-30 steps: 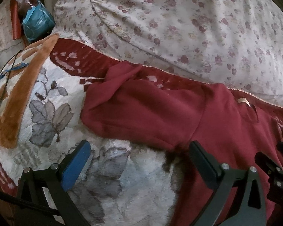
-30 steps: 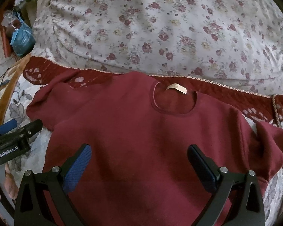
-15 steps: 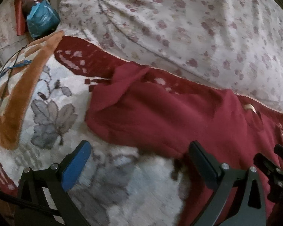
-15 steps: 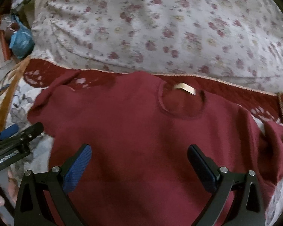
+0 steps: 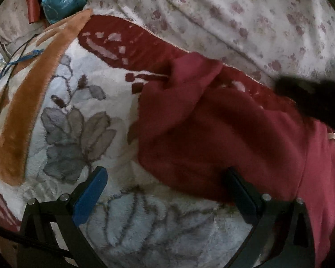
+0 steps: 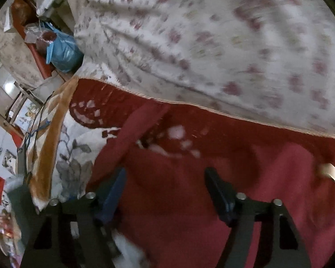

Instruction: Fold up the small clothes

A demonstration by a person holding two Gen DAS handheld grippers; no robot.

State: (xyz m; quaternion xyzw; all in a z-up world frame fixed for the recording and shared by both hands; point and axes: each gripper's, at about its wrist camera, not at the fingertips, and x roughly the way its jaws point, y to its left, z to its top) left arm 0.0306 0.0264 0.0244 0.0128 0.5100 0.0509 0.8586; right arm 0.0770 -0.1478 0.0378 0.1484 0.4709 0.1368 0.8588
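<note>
A small dark red sweater (image 5: 234, 138) lies flat on a plush flower-patterned blanket (image 5: 82, 120), with a beige neck label (image 5: 332, 136). Its left sleeve (image 5: 189, 76) is crumpled and folded over at the shoulder. My left gripper (image 5: 165, 192) is open and empty, low over the blanket at the sleeve's lower edge. My right gripper (image 6: 165, 189) is open and empty, over the sweater's (image 6: 189, 201) left shoulder, close to the sleeve (image 6: 136, 125). The label (image 6: 330, 173) shows at its right. A dark blurred shape (image 5: 312, 98) at the left view's right edge looks like the right gripper.
A white quilt with small red flowers (image 5: 234, 22) is bunched behind the sweater. A blue plastic bag (image 6: 62, 51) and clutter sit at the far left. Thin cables (image 5: 9, 67) run along the blanket's left edge.
My right gripper has swung left across the sweater, from facing the collar to the left shoulder and sleeve. My left gripper has moved closer to the sleeve. Both stay open.
</note>
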